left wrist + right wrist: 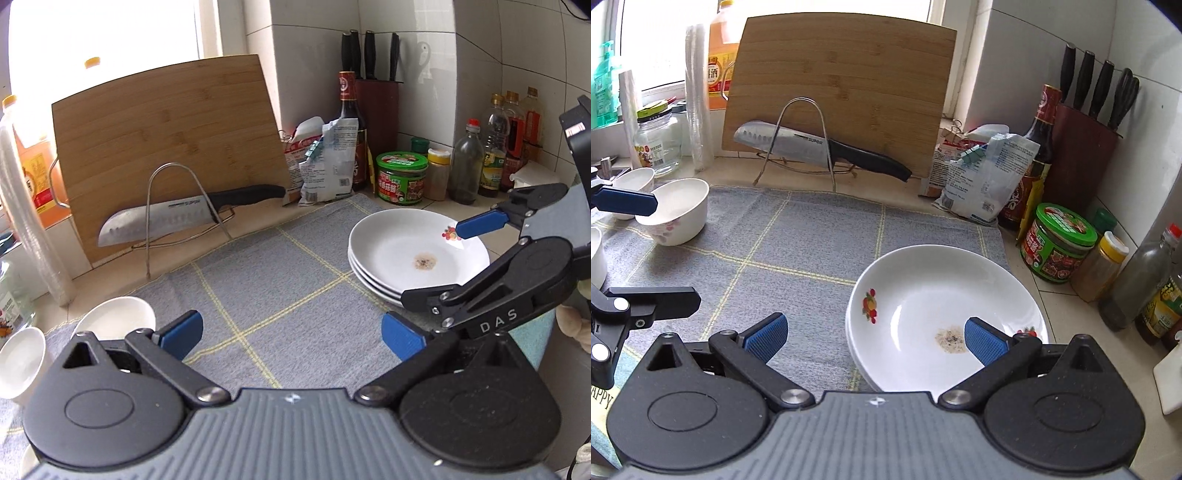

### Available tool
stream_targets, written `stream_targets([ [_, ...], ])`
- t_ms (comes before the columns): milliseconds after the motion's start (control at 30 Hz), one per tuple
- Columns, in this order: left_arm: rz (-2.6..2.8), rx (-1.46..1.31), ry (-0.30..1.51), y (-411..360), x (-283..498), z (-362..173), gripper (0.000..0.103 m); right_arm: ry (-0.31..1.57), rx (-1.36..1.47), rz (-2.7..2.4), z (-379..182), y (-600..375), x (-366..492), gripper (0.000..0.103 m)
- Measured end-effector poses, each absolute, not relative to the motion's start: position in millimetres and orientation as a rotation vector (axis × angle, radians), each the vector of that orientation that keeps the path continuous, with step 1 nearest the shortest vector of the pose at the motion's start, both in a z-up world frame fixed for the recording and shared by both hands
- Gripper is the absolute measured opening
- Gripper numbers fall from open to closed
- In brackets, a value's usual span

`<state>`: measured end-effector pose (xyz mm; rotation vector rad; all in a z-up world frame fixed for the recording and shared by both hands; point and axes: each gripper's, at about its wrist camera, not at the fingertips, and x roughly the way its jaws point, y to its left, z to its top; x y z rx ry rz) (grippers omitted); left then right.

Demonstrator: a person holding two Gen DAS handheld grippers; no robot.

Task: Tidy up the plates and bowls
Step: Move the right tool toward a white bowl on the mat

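A stack of white plates sits at the right edge of the grey checked cloth that covers the bench. The top plate has a small brown smear near its middle and fruit prints on its rim. The right gripper hangs over the near side of the stack with its jaws spread wide, holding nothing; one blue pad is above the plate and the other is above the cloth just beside the stack.

White bowls stand at the left edge of the cloth: one tilted bowl with a pink flower print, a smaller bowl behind it, and part of another at the near left. The left gripper is also open and empty, over the middle of the cloth; one of its blue pads reaches in front of the tilted bowl.

Behind the cloth a wooden cutting board leans against the wall, with a knife resting in a wire rack in front of it. At the back right corner are a knife block, a dark sauce bottle, snack bags, a green-lidded jar and more bottles.
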<state>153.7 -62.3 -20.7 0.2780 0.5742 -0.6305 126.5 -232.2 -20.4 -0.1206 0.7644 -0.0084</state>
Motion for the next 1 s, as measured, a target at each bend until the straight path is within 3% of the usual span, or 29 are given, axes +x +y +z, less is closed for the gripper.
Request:
stream_targets([
  [567,-0.427,0.208,0.623,118.8,119.6,-31.2,0.102,0.788,-0.155,0.188,-20.2,-63.4,134.5,0.103],
  [1000,-0.461,0.203,0.678,168.0,127.6,-76.1,0.102,0.843,-0.155,0.327,-23.8,-1.3,162.1,0.103],
])
